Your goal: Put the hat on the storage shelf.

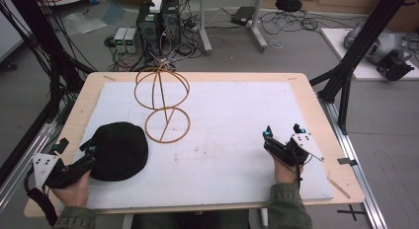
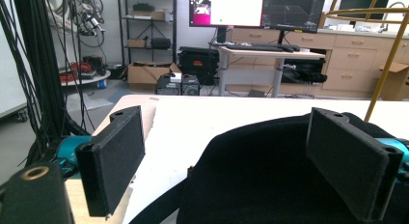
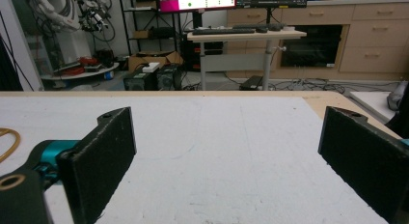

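Left gripper (image 1: 79, 152), jaws spread, at the black hat (image 1: 118, 150) near the desk's left edge, brim hidden; right gripper (image 1: 282, 133) spread, empty, near the right edge

black cap (image 1: 118, 151): soft, rounded, crown up, lying flat on white mat at front-left, just beside gold wire stand (image 1: 163, 103)

Olive-green sleeves (image 1: 289, 207), black grippers, black padded jaws, teal fittings, grey three-cornered plates (image 1: 307, 144)
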`<state>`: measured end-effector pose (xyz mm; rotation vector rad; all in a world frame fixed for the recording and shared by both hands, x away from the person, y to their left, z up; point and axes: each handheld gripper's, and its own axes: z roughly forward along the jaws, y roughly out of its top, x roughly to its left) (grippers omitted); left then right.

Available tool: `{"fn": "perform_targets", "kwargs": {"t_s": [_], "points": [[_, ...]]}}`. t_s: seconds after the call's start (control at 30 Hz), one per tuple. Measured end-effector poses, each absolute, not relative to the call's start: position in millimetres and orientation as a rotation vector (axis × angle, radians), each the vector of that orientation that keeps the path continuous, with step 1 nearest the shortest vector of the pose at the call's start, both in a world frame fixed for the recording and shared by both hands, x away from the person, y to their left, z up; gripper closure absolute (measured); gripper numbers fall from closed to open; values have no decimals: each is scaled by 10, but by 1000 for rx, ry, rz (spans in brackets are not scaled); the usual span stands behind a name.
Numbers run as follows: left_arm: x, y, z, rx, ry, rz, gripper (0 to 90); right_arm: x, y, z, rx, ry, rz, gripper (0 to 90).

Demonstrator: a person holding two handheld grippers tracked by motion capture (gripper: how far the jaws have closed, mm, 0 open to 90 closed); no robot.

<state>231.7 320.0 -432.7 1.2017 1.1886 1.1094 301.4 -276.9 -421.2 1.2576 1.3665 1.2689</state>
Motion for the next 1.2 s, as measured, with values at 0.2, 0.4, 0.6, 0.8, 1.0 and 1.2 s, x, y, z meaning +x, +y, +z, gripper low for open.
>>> {"fn": "perform_targets", "kwargs": {"t_s": [0.2,0.4,0.6,0.8,1.0,1.2], "points": [[2319,3203,-4328,1205,1189,1102,143,3015,-2770,-4214,1258,1367,1273,51],[2319,3183,-4320,1215,1172,1076,143,3016,-2766,-4216,1261,1374,1276,51],[2319,3211,-4284,1227,1140,1026,142,3017,-2765,-4217,1258,1379,1276,51],[2320,3237,-4235,1234,1114,972,150,3026,-2767,-4220,1259,1380,1277,51],[2369,3234,-4242,1290,1108,881,154,3024,-2757,-4220,1259,1386,1282,51],[2428,3170,-4250,1399,1088,822,156,3027,-2757,-4222,1260,1393,1284,51]]}}
